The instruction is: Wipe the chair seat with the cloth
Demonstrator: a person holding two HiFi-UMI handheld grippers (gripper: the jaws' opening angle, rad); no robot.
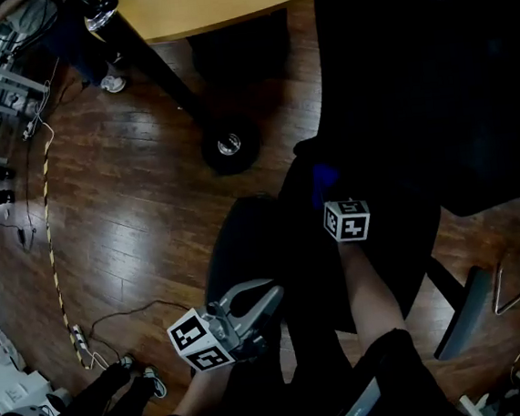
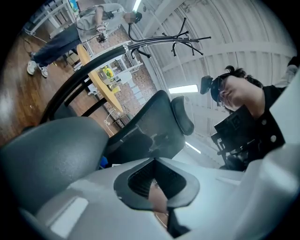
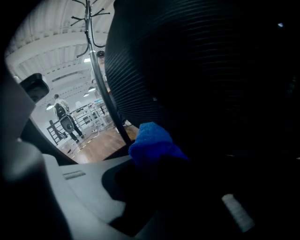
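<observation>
A black office chair stands at the right of the head view, its seat [image 1: 400, 235] below a tall dark back [image 1: 430, 76]. The blue cloth [image 1: 323, 176] lies bunched at the seat's rear left part, under the back. My right gripper [image 1: 328, 189] is shut on this cloth, and its marker cube sits just behind the jaws. In the right gripper view the cloth [image 3: 152, 143] pokes out at the jaw tips against the ribbed chair back [image 3: 197, 70]. My left gripper [image 1: 277, 292] hangs left of the seat, shut on nothing, tilted upward toward a mesh chair back [image 2: 150, 126].
A round wooden table [image 1: 213, 1] stands at the top, its black leg ending in a foot [image 1: 228, 146] near the chair. A cable [image 1: 51, 223] trails over the wood floor at left. Shoes [image 1: 134, 375] show at lower left. A metal frame [image 1: 510, 284] stands at the right.
</observation>
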